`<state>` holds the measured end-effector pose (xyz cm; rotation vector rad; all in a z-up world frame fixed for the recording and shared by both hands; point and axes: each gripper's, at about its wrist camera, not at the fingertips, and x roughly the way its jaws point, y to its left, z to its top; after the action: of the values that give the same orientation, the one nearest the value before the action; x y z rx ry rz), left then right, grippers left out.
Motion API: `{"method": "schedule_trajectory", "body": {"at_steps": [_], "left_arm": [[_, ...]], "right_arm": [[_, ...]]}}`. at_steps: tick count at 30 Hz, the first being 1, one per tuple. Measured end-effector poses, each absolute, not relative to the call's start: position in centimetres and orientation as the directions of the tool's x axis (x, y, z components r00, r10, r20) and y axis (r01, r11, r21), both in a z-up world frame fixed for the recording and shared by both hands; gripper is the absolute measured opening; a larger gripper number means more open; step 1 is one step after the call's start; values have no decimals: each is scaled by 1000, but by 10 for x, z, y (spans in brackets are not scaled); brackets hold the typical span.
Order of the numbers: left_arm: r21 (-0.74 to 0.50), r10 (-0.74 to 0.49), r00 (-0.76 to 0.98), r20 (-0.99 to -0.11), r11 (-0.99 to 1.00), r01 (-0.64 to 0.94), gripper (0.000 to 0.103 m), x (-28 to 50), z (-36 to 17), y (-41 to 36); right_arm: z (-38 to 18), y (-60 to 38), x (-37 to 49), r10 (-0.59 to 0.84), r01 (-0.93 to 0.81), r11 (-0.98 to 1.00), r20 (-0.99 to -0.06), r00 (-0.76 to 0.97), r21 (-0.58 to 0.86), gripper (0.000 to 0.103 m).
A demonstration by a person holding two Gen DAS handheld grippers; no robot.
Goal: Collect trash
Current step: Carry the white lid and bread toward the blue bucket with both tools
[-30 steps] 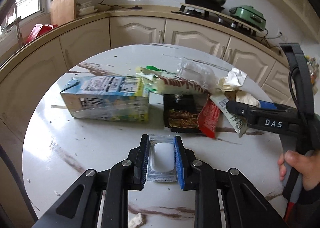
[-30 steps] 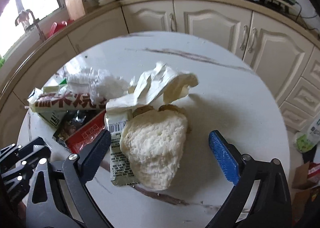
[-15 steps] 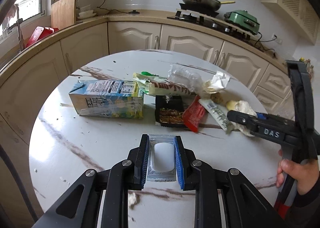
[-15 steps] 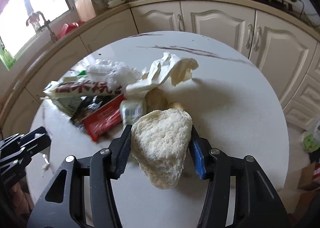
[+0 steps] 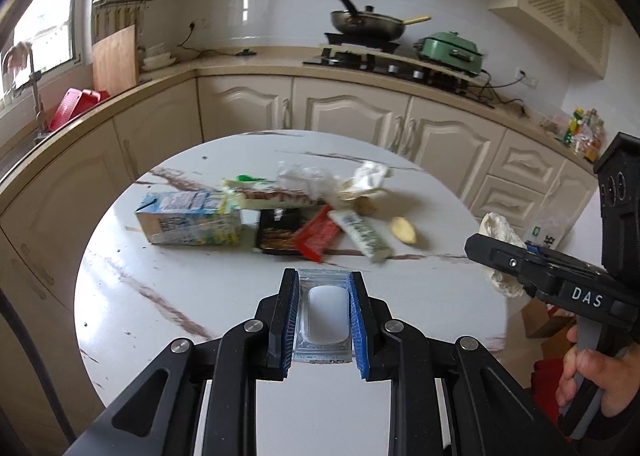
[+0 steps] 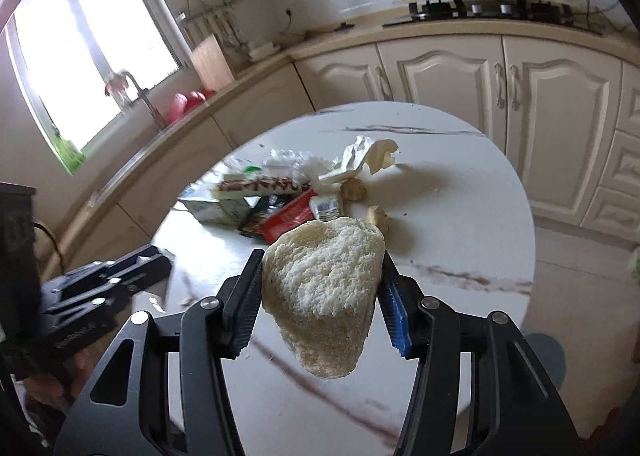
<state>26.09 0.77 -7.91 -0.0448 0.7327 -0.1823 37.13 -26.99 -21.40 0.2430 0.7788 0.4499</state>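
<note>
1. White marble with brown veins makes up the round table (image 5: 168,308), which I take as the landmark for everything else.
2. Above the near edge of the table, the left gripper (image 5: 324,320) is clamped on a clear plastic sachet (image 5: 325,316) with a white oval tablet inside; both blue-lined pads press its sides.
3. Off the table's right side, the right gripper (image 6: 318,292) pinches a torn piece of white bread (image 6: 322,292) between its pads, and the bread hangs clear of the tabletop.
4. In the left wrist view that same bread (image 5: 500,232) shows beyond the table's right rim, with a hand (image 5: 592,380) wrapped around the gripper's handle.
5. Across the middle of the table lies the rest of the trash in a loose heap.
6. At the heap's left end a blue and yellow drink carton (image 5: 192,218) lies on its side.
7. Just right of the carton sits a dark tray (image 5: 278,234), with a red wrapper (image 5: 318,238) overlapping its right edge.
8. Next to the red wrapper, a white wrapper with green print (image 5: 366,234) lies slanted.
9. Behind these, toward the table's far side, lie a long striped packet (image 5: 272,196), a crumpled clear bag (image 5: 306,178) and crumpled cream paper (image 5: 370,178).
10. Two small brownish food scraps (image 5: 404,230) rest on the table to the right of the heap, apart from each other.
11. Beyond the table, cream cabinets (image 5: 348,116) run along the wall, with a pan (image 5: 368,22) and a green cooker (image 5: 452,50) on the counter.
</note>
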Motion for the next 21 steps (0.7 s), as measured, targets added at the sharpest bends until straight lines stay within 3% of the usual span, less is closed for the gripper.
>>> {"method": "schedule_trajectory", "body": {"at_steps": [11, 21], "left_arm": [[-56, -290, 690, -663, 939, 340, 20, 242, -66, -120], [-61, -394, 517, -760, 835, 547, 20, 268, -124, -283]], "right_arm": [[-200, -373, 306, 397, -196, 903, -566, 723, 382, 51], [-253, -512, 273, 232, 54, 914, -630, 741, 401, 51]]}}
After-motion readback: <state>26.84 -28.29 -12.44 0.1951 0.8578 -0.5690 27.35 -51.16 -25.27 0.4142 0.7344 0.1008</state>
